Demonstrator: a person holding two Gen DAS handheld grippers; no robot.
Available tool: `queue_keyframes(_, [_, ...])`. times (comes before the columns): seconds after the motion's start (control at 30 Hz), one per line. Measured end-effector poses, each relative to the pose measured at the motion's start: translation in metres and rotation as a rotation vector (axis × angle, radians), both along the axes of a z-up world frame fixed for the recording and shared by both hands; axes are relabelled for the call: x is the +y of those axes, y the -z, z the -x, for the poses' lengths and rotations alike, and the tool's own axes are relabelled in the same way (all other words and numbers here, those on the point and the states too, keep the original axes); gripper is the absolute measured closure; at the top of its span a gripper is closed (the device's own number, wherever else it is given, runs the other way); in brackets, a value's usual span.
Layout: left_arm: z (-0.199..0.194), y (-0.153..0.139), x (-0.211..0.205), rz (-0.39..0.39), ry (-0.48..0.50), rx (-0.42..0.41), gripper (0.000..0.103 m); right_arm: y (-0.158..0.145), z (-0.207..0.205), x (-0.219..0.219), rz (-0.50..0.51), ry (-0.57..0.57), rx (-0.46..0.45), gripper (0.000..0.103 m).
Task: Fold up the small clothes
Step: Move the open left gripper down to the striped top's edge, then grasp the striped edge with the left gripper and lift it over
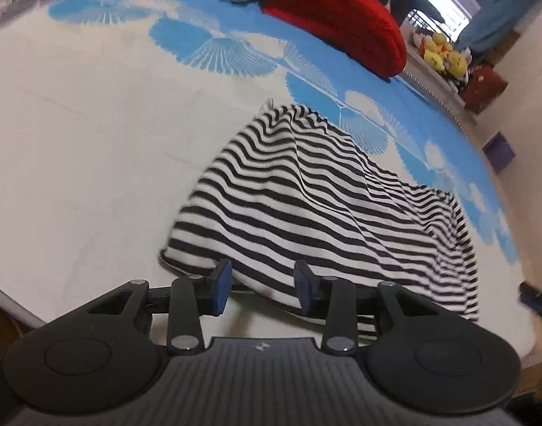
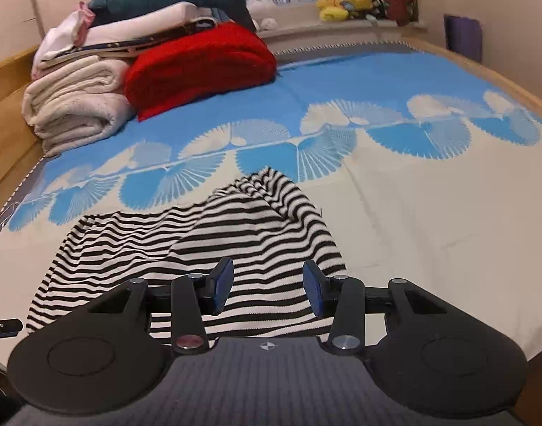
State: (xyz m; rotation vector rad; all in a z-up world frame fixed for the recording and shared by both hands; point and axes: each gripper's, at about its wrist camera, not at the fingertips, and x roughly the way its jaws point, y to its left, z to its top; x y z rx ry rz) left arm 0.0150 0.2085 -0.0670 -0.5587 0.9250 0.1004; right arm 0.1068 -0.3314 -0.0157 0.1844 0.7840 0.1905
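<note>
A wide bed cover (image 2: 395, 191), cream in the near part and blue with white fan shapes in the far part, fills most of both views. At its far left in the right wrist view stands a pile of folded cream blankets (image 2: 76, 110), and just beside it on the right lies a thick red knitted blanket (image 2: 200, 67); white folded cloth lies on the pile, with a dark green plush shark (image 2: 186, 0) on top. Yellow plush toys (image 2: 342, 5) sit on the window sill behind the bed. The black and white striped garment (image 2: 207, 245) lies crumpled and wrinkled on the near cream part of the cover, with one part raised into a peak. The right gripper (image 2: 267, 285) is over the near right edge of this garment, its blue pads spread apart with nothing between them. The left gripper (image 1: 262, 285) is at the near edge of the garment (image 1: 306, 198), also released, the pads wide apart and gripping nothing.
</note>
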Motion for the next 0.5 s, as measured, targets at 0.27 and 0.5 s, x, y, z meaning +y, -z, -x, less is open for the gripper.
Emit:
queue_keyframes(0.27, [-0.018,0.051,0.033,0.290,-0.157,0.136,0.051,0.000,-0.007,0.010,0.001,-0.020,-0.030,0.058])
queue_keyframes(0.5, [-0.027,0.068,0.048,0.366,-0.286,0.084,0.051,0.003,-0.011,0.008,0.006,0.006,-0.018,0.058])
